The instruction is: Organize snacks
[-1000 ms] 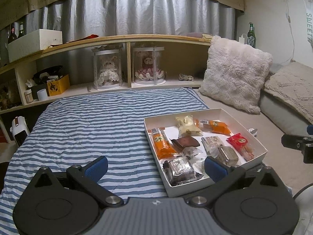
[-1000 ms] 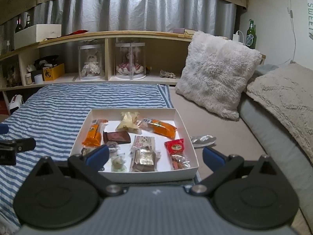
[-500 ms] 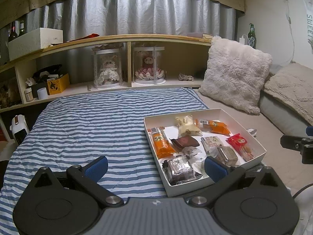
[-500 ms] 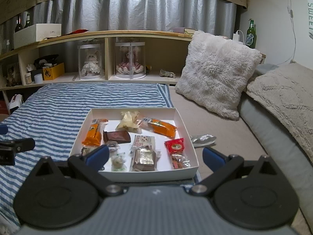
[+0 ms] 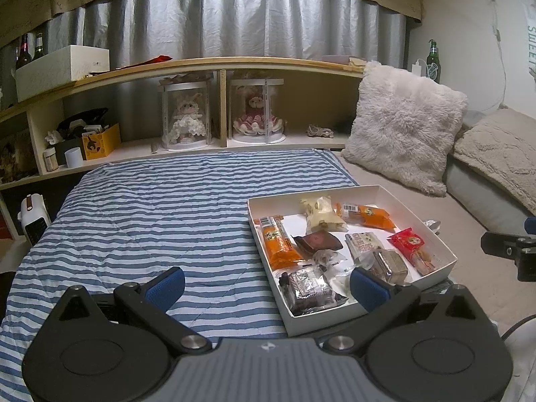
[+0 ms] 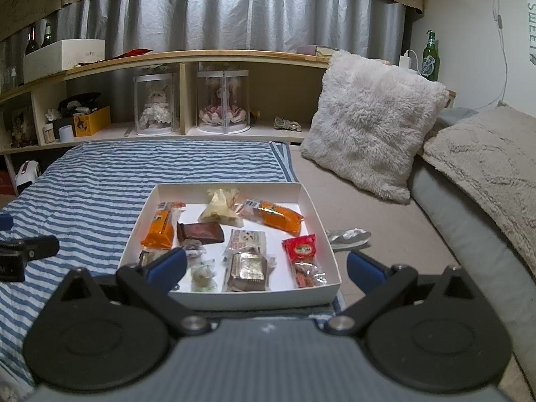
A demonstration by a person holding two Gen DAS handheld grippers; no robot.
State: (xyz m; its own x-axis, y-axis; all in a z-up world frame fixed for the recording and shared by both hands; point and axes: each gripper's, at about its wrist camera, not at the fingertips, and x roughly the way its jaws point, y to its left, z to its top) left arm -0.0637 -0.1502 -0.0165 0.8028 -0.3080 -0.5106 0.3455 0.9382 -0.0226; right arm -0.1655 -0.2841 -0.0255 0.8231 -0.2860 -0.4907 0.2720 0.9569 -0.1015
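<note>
Two grippers are held low over a bed, both spread wide with nothing between the blue pads. The left gripper (image 5: 267, 287) is seen above the striped blanket (image 5: 150, 221), its right pad just over the near corner of the box (image 5: 335, 320). The right gripper (image 6: 266, 265) is centred on the box's near wall (image 6: 254, 298), and the left one's tip is caught at the left edge of its view.

Ten or so snacks are laid loose in the white box — a silver pack (image 5: 306, 284) nearest in the left view, a red pack (image 6: 301, 249) near the right wall, a brown bar (image 6: 201, 232), an orange bar (image 6: 160, 227) by the left wall, an orange pouch (image 6: 278, 216) and a pale bag (image 6: 221, 211) toward the back. A crumpled silver wrapper (image 6: 348, 236) is left on the sheet just right of the box. Further back, a fluffy pillow (image 6: 372, 130) is propped upright, and behind it all a shelf (image 6: 167, 58) is set against grey curtains.
</note>
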